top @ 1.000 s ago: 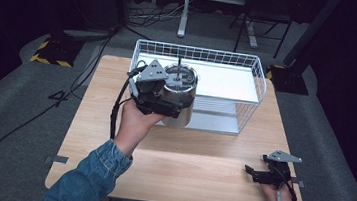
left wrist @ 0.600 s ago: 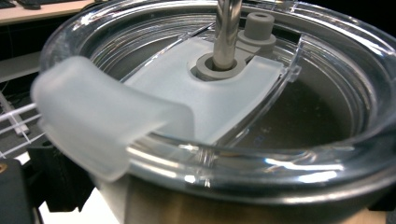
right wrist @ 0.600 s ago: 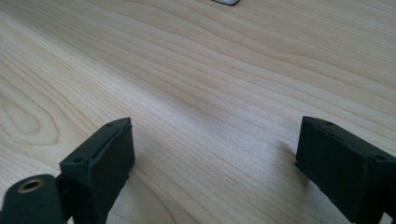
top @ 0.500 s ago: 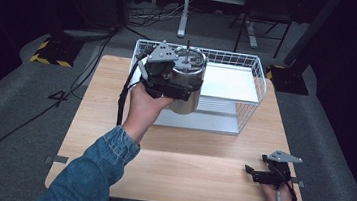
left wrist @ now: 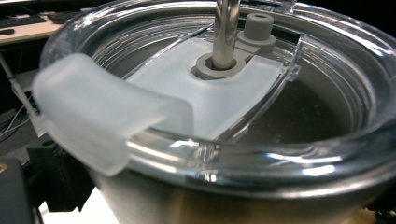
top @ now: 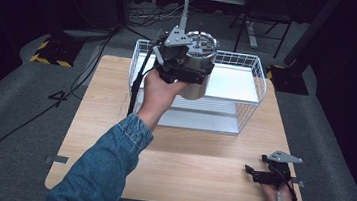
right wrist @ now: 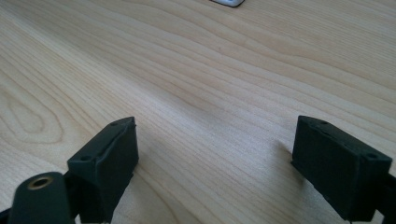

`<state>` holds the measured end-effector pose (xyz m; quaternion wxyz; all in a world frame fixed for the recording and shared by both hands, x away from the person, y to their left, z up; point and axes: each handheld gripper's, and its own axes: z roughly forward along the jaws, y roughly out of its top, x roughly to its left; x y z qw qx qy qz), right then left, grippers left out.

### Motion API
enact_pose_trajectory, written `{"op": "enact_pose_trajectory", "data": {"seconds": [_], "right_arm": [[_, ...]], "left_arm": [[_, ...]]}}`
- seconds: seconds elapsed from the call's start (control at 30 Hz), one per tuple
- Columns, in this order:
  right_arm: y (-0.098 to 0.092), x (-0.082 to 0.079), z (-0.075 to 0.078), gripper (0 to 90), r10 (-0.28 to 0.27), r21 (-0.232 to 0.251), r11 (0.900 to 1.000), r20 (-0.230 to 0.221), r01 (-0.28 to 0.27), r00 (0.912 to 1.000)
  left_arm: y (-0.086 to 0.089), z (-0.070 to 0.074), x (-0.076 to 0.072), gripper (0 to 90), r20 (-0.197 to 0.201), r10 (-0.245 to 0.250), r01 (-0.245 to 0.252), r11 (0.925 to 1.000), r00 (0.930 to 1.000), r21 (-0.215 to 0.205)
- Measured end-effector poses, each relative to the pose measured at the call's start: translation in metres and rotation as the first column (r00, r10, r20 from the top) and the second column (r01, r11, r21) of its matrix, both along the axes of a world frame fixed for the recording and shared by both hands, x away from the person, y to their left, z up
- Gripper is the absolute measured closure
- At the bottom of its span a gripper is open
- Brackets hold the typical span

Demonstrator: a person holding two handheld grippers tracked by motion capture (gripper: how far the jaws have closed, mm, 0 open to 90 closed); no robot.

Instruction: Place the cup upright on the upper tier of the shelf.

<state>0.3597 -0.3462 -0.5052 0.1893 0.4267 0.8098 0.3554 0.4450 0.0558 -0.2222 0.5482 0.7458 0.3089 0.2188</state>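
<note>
Bright overhead light, dark surroundings; glare on lid (left wrist: 289, 154), close-ups soft.

Your left tool (top: 186, 67) has its jaws hidden behind the steel tumbler (top: 197, 67), so you cannot tell how they sit against it. In the left gripper view the tumbler's clear lid (left wrist: 224, 93) is cut off by the picture's right edge and its body by the bottom edge, with the frosted tab (left wrist: 100, 109) near the lid blurred.
</note>
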Motion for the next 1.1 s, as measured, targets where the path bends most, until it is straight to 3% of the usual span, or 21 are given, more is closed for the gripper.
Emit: {"op": "enact_pose_trajectory", "data": {"seconds": [0.6,0.93,1.1], "right_arm": [[0.0,0.0,0.0,14.6,0.002,0.001,1.0,0.0,-0.002,1.0],[0.0,0.0,0.0,14.7,0.005,0.002,1.0,0.0,-0.005,1.0],[0.0,0.0,0.0,14.8,0.006,0.002,1.0,0.001,-0.006,1.0]], "left_arm": [[-0.017,-0.005,0.051,3.7,-0.015,0.084,-0.084,0.9964,0.9964,-0.01],[-0.018,-0.011,0.066,3.7,-0.059,0.11,-0.111,0.9934,0.9922,-0.026],[-0.019,-0.014,0.068,3.7,-0.067,0.107,-0.107,0.9942,0.992,-0.002]]}}
